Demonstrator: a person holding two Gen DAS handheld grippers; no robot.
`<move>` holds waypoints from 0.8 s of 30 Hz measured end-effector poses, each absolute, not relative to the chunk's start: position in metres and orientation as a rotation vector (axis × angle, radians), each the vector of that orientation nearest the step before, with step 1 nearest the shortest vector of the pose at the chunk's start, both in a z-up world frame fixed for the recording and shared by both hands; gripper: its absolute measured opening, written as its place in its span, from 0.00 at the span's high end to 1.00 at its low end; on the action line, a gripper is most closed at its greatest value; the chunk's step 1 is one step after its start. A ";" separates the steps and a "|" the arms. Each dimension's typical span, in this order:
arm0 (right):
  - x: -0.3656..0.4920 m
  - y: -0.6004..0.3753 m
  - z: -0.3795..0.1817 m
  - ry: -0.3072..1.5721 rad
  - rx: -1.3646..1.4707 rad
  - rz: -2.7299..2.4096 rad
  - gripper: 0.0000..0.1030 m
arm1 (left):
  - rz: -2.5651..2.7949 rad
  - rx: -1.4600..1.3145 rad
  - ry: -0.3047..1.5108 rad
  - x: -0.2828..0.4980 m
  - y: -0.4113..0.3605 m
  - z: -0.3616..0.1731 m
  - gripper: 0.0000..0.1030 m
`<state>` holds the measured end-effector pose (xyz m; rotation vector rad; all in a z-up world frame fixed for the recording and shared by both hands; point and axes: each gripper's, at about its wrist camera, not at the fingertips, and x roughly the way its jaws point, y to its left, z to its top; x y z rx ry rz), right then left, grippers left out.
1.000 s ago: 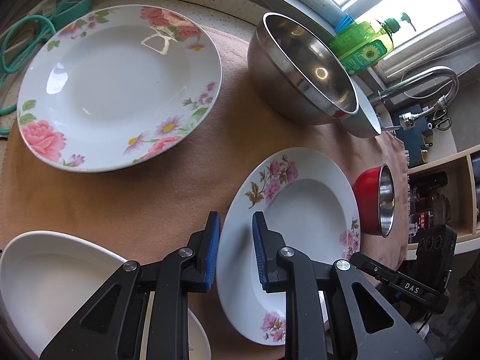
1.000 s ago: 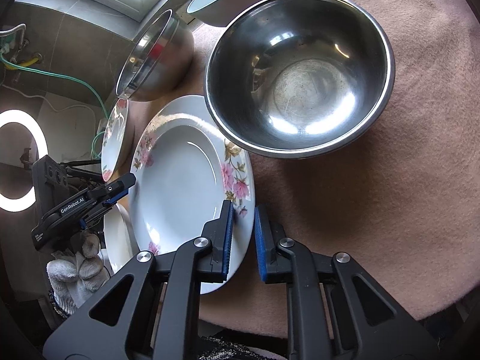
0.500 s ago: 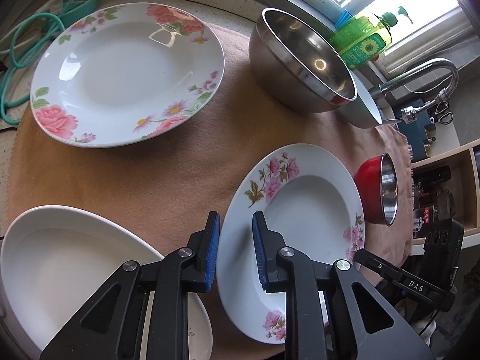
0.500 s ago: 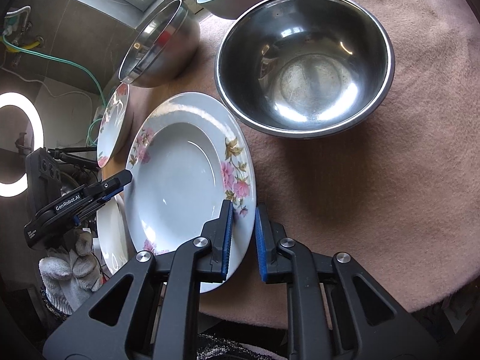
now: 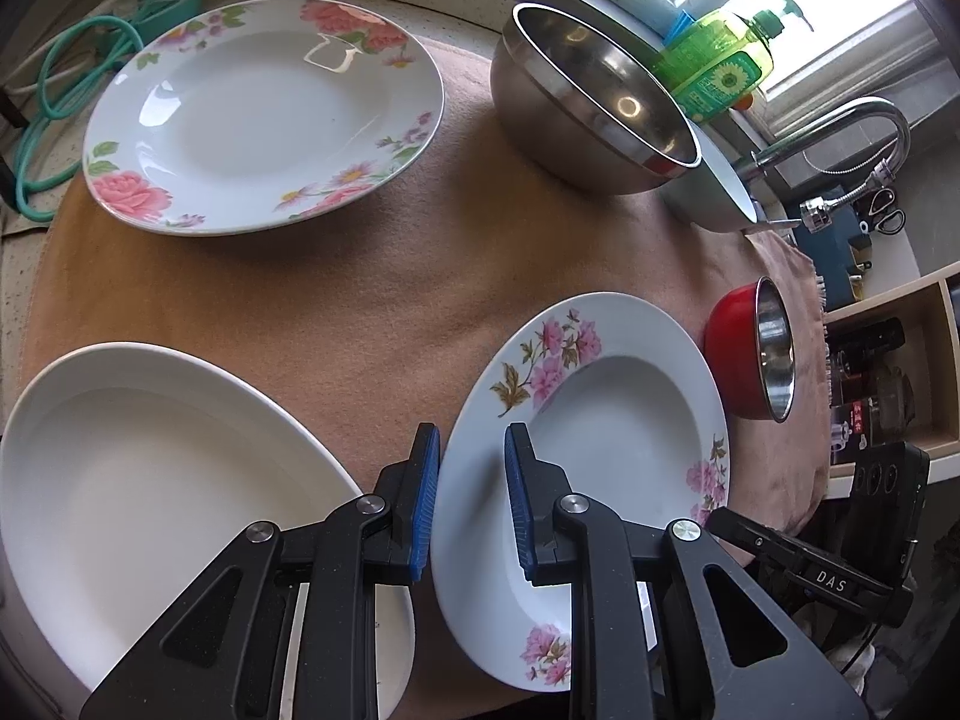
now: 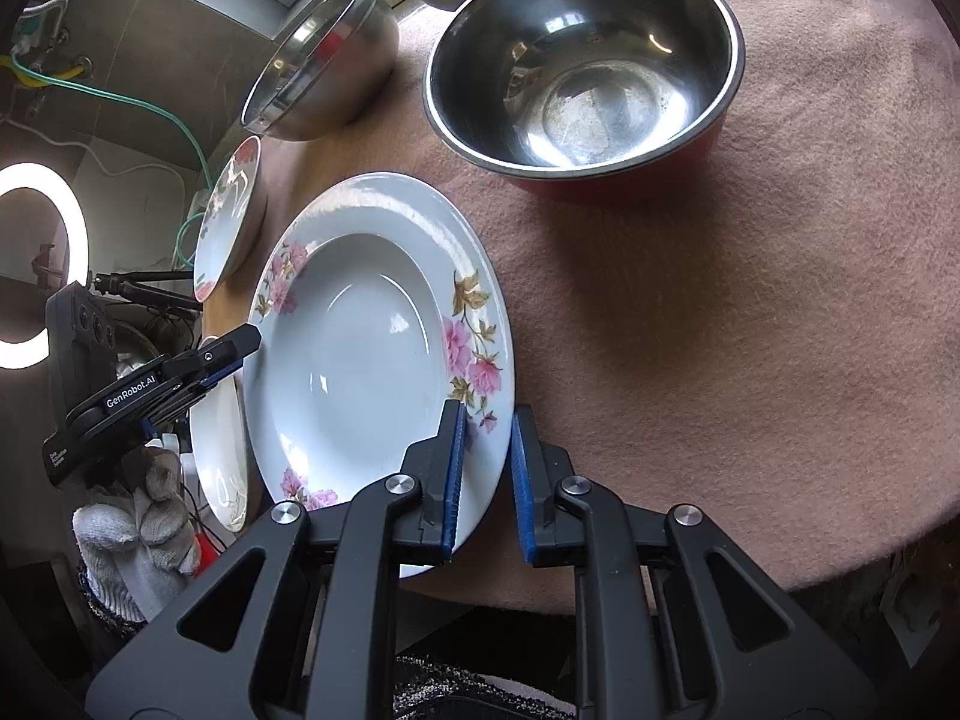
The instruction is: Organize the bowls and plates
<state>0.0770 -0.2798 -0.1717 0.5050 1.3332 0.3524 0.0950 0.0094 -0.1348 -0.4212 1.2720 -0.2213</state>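
Note:
A small flowered plate [image 5: 606, 420] lies on the brown cloth; it also shows in the right wrist view [image 6: 372, 360]. My left gripper [image 5: 471, 450] is open, its jaws astride that plate's left rim. My right gripper [image 6: 486, 420] is open, its jaws astride the plate's right rim. A large flowered plate [image 5: 264, 114] lies at the back left. A plain white plate [image 5: 150, 480] lies at the front left. A red bowl with a steel inside [image 6: 582, 60] stands behind the small plate; it also shows in the left wrist view [image 5: 750, 354].
A big steel bowl [image 5: 594, 102] and a white bowl [image 5: 720, 192] stand at the back by the green soap bottle [image 5: 714, 66] and tap [image 5: 840, 126]. A green hose [image 5: 66, 84] lies at the far left. The cloth [image 6: 750, 330] ends at the counter's front edge.
Both grippers have drawn back and risen a little, so more of the plates and the red bowl shows. Both stay open around the small flowered plate's rim.

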 end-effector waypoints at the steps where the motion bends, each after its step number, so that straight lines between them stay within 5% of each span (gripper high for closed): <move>1: 0.077 -0.280 -0.172 1.334 0.503 0.353 0.85 | -0.222 -0.419 1.273 0.094 0.008 -0.135 0.81; 24: 0.075 -0.276 -0.175 1.338 0.480 0.364 0.84 | -0.223 -0.423 1.278 0.088 0.004 -0.137 0.81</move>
